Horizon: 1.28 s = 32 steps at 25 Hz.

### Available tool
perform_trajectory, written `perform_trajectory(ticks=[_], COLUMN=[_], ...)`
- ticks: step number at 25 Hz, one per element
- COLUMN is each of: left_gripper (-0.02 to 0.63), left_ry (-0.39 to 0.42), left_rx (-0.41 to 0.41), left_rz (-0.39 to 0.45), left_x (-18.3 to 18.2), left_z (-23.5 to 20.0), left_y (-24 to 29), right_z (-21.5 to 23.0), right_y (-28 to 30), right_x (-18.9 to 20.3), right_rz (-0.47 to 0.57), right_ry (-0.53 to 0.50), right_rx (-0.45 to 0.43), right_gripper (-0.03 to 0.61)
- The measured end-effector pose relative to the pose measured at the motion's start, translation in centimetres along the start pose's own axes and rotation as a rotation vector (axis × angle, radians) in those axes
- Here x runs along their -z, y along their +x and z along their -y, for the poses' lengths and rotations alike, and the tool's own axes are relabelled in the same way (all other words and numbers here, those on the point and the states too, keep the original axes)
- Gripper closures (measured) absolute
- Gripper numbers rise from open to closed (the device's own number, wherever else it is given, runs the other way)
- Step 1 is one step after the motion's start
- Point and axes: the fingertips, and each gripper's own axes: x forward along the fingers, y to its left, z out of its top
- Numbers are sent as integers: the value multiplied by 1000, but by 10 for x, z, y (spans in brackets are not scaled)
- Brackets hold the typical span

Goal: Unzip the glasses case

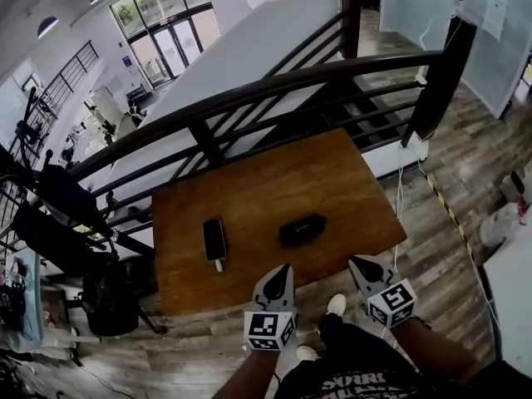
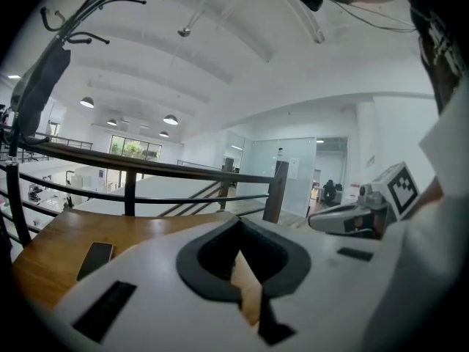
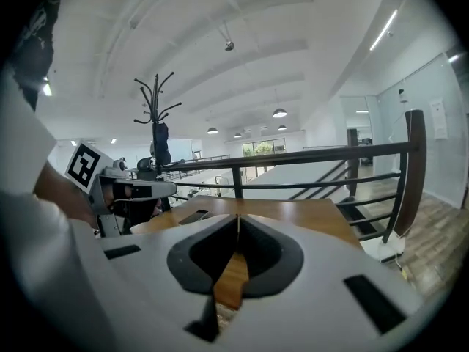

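The glasses case lies flat on the wooden table, near its middle. It is in front of the left gripper and a little to its right, and in front of the right gripper to its left. It touches neither of them. Only the head view shows the case; in both gripper views the gripper's own white body covers that part of the table. The zip is too small to see.

The left gripper view shows its two jaws closed, tip against tip, with only bare wood behind the narrow gap. The right gripper view shows the same: jaws together and nothing held. Both grippers hang over the near edge of the table, side by side and apart.

A dark phone lies in front of the left gripper, to its left, well apart from the case. Beyond the table runs a dark railing.
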Motion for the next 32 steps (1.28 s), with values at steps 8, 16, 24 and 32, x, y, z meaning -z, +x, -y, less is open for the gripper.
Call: perform_trajectory(ticks=[8, 16, 24, 32], left_gripper=[609, 609, 609, 609], left_ry=[30, 106, 220, 44], left_rx=[-30, 154, 505, 659], left_rz=[-69, -376, -753, -877], left_x=[0, 73, 161, 167], left_z=[-43, -53, -57, -59], left_y=[99, 197, 243, 244], right_z=[49, 78, 103, 99], right_y=[87, 160, 215, 233], right_x=[3, 86, 148, 171], right_rz=[-73, -350, -545, -627], right_ry=[-30, -95, -190, -390], right_rx=[-96, -223, -192, -203], right_gripper=[580, 520, 514, 502])
